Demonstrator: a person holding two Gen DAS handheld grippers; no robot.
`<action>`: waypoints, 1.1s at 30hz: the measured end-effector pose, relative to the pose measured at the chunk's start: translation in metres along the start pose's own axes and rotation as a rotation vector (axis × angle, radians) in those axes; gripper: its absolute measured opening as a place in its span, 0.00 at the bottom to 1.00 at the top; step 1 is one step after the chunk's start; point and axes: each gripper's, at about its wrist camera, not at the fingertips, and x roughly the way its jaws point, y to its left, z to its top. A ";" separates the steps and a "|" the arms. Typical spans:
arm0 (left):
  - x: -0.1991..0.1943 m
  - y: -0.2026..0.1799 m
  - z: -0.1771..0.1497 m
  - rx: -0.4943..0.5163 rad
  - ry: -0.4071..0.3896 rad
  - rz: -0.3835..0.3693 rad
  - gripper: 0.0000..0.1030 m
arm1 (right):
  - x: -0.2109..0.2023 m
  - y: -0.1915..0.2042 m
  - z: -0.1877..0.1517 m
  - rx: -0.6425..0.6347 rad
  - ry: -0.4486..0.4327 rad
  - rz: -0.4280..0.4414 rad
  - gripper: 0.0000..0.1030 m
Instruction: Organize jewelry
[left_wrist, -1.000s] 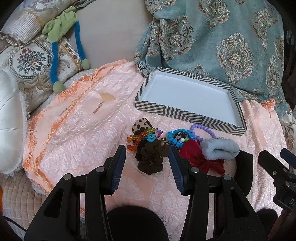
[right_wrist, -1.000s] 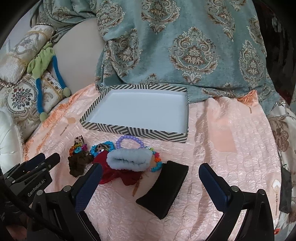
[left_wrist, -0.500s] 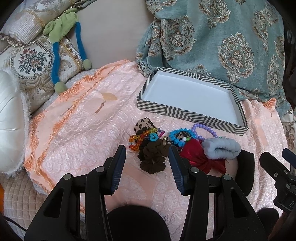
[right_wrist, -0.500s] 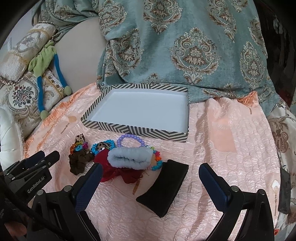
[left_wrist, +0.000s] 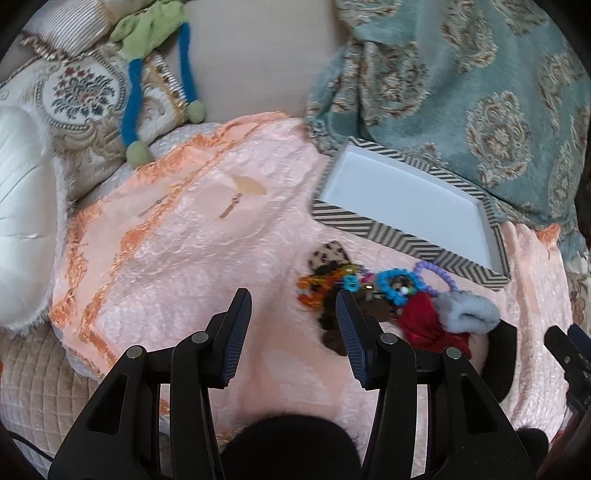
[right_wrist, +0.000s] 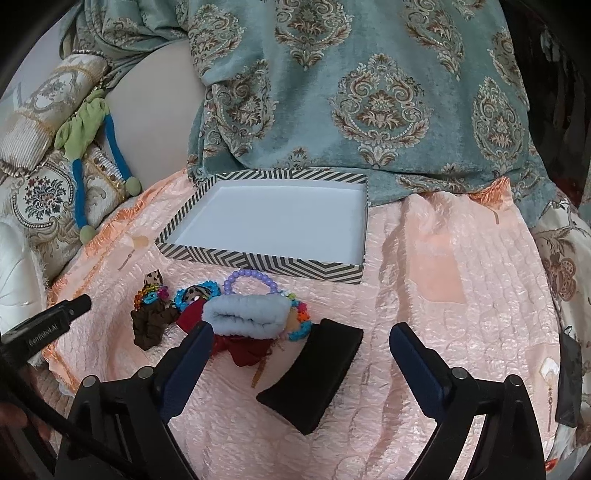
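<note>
A pile of accessories lies on the peach cloth (right_wrist: 443, 295): a brown scrunchie (right_wrist: 149, 325), an orange bead bracelet (left_wrist: 317, 288), a blue bead bracelet (left_wrist: 397, 282), a purple bead bracelet (right_wrist: 251, 278), a red bow (right_wrist: 240, 347), a pale blue fluffy band (right_wrist: 247, 317) and a black pad (right_wrist: 314, 373). An empty striped tray (right_wrist: 258, 262) stands behind them. My left gripper (left_wrist: 293, 317) is open, just left of the pile. My right gripper (right_wrist: 301, 354) is open over the black pad.
A teal patterned blanket (right_wrist: 369, 92) hangs behind the tray. Embroidered cushions (left_wrist: 85, 96) and a green and blue soft toy (left_wrist: 147, 40) lie at the left. A white pillow (left_wrist: 22, 206) is at the far left.
My left gripper has swung to the left, so the pile now sits right of its fingers. My right gripper has moved forward and lower towards the black pad.
</note>
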 end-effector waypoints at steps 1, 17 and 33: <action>0.002 0.004 0.001 -0.011 0.006 0.001 0.46 | 0.000 0.000 -0.001 -0.001 -0.004 0.002 0.92; 0.044 0.006 0.012 0.004 0.109 -0.163 0.46 | 0.018 -0.001 0.000 0.002 0.023 0.101 0.77; 0.089 -0.016 0.025 0.098 0.156 -0.215 0.46 | 0.075 0.003 0.008 -0.013 0.138 0.210 0.63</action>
